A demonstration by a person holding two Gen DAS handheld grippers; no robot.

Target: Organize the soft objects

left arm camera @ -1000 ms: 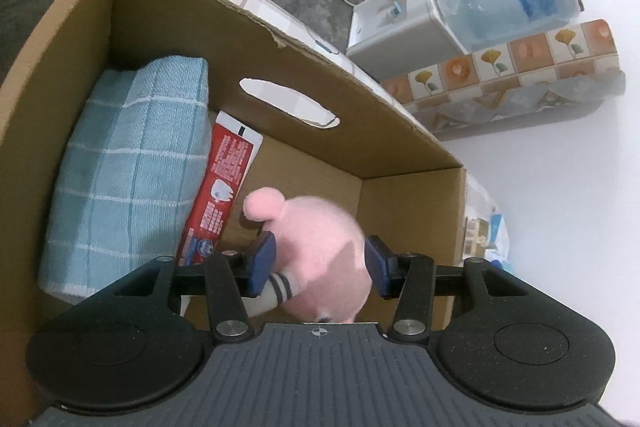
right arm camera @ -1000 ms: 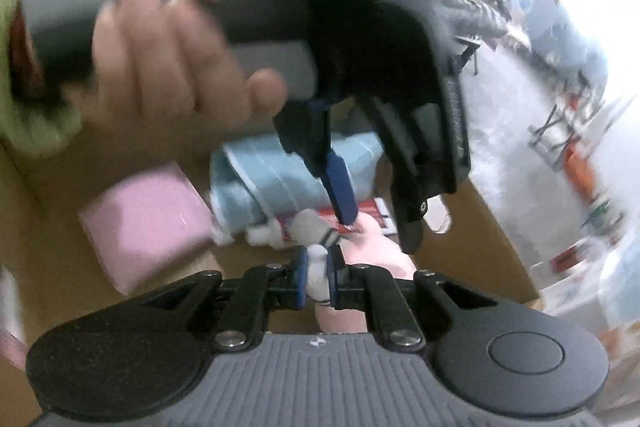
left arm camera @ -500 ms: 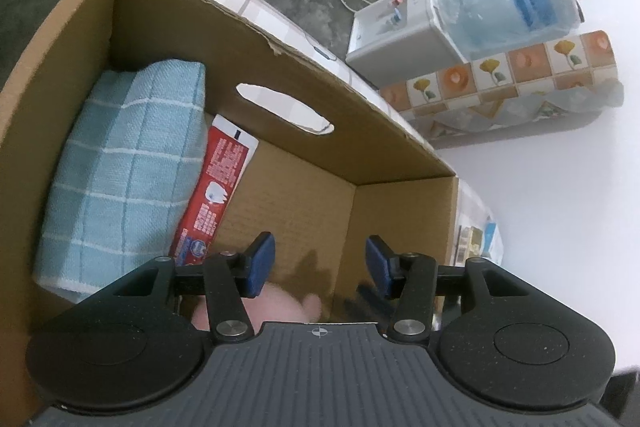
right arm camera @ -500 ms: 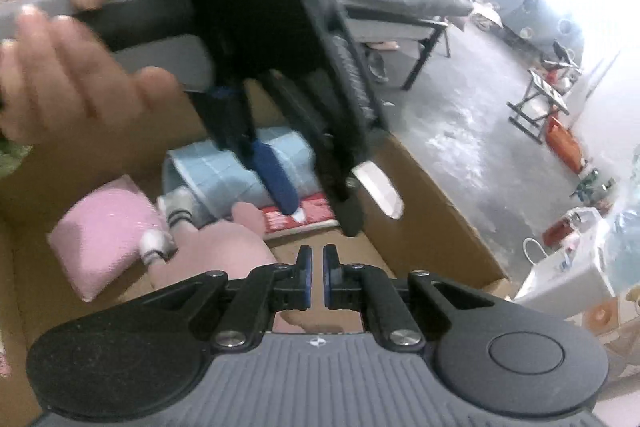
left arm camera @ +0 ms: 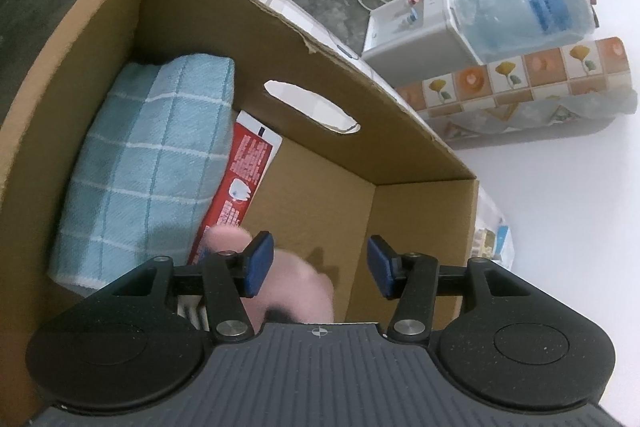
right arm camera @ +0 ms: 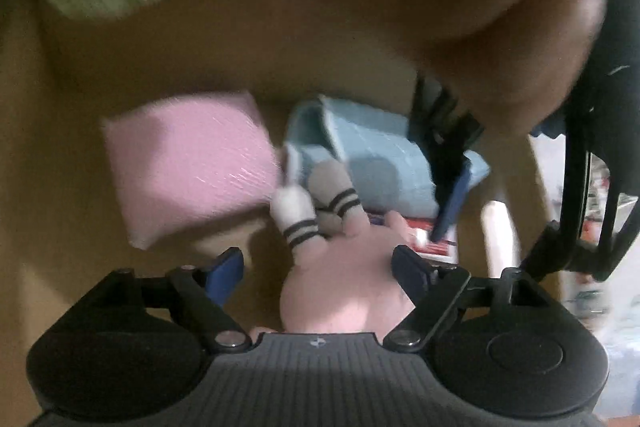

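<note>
Since the earlier frames, the pink plush toy with white striped-sock feet (right arm camera: 340, 283) has been brought lower inside the open brown cardboard box (left arm camera: 280, 51). It was clamped by a foot in the right gripper (right arm camera: 320, 263) before; now it is let go, and the jaws of this gripper are opening, with the toy seen between them. The right pad seems to be at the toy's side, but contact cannot be told because of blur.

In the left wrist view, the folded light-blue checked towel (left arm camera: 148, 163) is laid along the box wall at about 9 o'clock. A flat red toothpaste carton (left arm camera: 240, 187) is placed just beside the towel, toward the centre. The toy is seen at 6 o'clock, partly behind the left gripper (left arm camera: 316, 263), whose jaws are opening and are closed on nothing.

In the right wrist view, a pink soft square cushion (right arm camera: 188, 163) is found at about 10 o'clock from the toy, near its feet. A person's hand (right arm camera: 500, 7) on the other tool is seen at 1 o'clock.
</note>
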